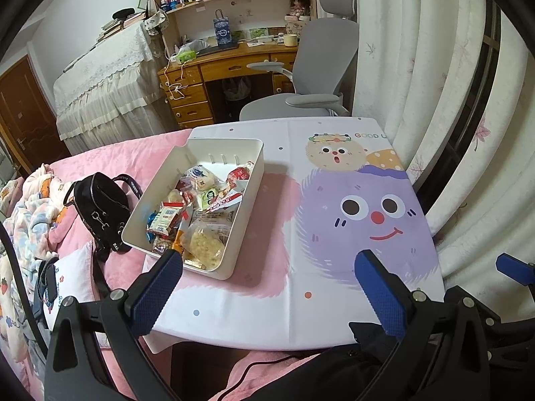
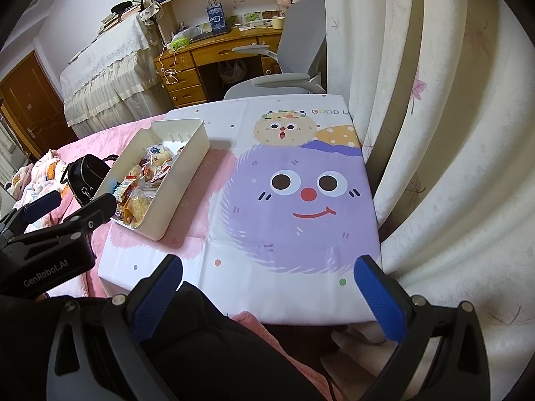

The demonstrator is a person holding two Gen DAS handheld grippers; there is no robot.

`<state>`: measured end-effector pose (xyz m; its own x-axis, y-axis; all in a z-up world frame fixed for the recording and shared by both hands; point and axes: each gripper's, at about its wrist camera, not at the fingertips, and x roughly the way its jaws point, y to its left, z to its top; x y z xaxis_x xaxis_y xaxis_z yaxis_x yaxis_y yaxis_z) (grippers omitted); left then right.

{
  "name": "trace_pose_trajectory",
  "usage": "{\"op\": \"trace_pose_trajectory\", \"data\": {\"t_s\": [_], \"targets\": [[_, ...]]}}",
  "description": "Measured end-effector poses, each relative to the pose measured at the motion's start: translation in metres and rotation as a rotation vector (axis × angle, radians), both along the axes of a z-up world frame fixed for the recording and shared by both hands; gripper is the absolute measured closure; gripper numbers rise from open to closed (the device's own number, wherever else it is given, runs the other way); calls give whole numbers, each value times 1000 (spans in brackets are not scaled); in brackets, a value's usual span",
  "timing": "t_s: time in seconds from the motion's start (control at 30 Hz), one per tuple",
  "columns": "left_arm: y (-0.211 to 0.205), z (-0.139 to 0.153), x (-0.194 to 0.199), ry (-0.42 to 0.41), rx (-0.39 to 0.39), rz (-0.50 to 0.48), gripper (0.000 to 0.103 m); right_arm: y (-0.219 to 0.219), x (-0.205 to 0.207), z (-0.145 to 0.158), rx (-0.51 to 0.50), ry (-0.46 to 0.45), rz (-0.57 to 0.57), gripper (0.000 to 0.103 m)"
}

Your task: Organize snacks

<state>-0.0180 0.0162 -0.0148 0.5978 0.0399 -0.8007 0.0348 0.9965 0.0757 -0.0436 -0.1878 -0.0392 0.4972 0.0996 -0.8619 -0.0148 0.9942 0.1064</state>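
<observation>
Snacks (image 1: 197, 214) in wrappers fill a white bin (image 1: 249, 197) on the left part of a cartoon-printed table cover (image 1: 334, 287). Left gripper (image 1: 267, 287) hovers over the near edge of the cover, jaws spread wide and empty, its left fingertip (image 1: 170, 260) just in front of the bin. Right gripper (image 2: 267, 287) hangs low at the cover's near edge, jaws likewise wide, gripping nothing. A black bag (image 1: 100, 214) lies beside the bin on pink bedding.
</observation>
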Motion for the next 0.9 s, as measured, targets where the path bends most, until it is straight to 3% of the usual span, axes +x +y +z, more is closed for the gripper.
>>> {"op": "trace_pose_trajectory", "data": {"t_s": [0.9], "targets": [[0, -2, -1, 5, 0, 1, 1, -2, 1, -1, 2, 6, 0, 1]]}}
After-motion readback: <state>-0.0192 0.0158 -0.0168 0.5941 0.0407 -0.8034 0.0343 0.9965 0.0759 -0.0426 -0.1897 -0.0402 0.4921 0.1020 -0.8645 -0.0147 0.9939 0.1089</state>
